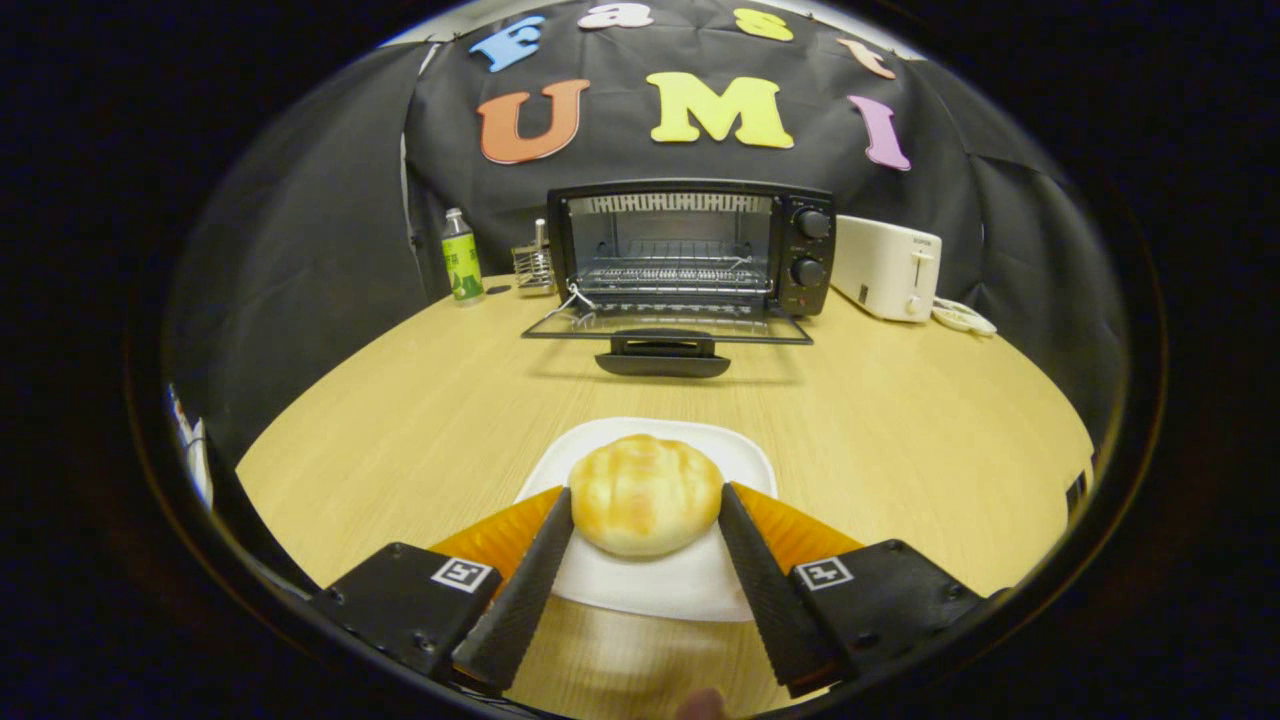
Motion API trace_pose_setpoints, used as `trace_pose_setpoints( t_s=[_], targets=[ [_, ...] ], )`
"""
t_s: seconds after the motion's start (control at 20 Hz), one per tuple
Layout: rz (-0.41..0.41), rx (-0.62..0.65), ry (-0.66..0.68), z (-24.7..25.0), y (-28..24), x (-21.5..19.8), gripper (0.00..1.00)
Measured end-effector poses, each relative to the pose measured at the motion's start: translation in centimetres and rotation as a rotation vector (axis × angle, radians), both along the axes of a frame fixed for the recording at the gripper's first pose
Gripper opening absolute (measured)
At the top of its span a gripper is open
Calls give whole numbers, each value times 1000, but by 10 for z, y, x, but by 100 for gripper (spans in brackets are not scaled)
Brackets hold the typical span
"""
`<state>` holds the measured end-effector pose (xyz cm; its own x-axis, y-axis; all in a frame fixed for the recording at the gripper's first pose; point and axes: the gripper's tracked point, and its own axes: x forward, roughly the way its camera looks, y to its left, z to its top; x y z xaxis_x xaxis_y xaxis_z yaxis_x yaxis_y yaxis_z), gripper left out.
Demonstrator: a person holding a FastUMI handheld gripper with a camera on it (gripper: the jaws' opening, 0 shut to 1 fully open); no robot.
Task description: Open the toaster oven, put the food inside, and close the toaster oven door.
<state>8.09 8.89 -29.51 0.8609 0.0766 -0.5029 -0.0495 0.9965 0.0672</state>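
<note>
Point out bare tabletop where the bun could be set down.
Widest free patch: light wooden table between square white plate and black toaster oven's lowered glass door. Crowded along the back: green bottle, white toaster. Gripper clasps round golden bun.

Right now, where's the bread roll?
The bread roll sits on the white plate, gripped between the gripper fingers, with the open toaster oven beyond.

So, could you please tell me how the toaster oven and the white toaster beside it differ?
The toaster oven is black, with its glass door dropped open and a wire rack showing inside; the white toaster is a closed, pale box. The toaster oven has two round knobs, the white toaster a side lever. The toaster oven is the larger. Both stand at the table's far end, beyond the gripper, whose fingers press the bun.
</note>
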Motion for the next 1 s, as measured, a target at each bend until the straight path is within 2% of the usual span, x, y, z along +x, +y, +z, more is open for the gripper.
trace_pose_setpoints(
  t_s=[0.1, 0.25, 0.35, 0.65, 0.8, 1.0],
  targets=[
    [-13, 23, 1, 1, -1, 1, 86],
    [-39, 97, -10, 10, -1, 3, 64],
    [-64, 184, -43, 27, 3, 7, 56],
    [-121, 410, -154, 87, 8, 43, 48],
    [-167, 509, -178, 104, 4, 71, 47],
    [-215, 549, -154, 109, -7, 114, 48]
  ],
)
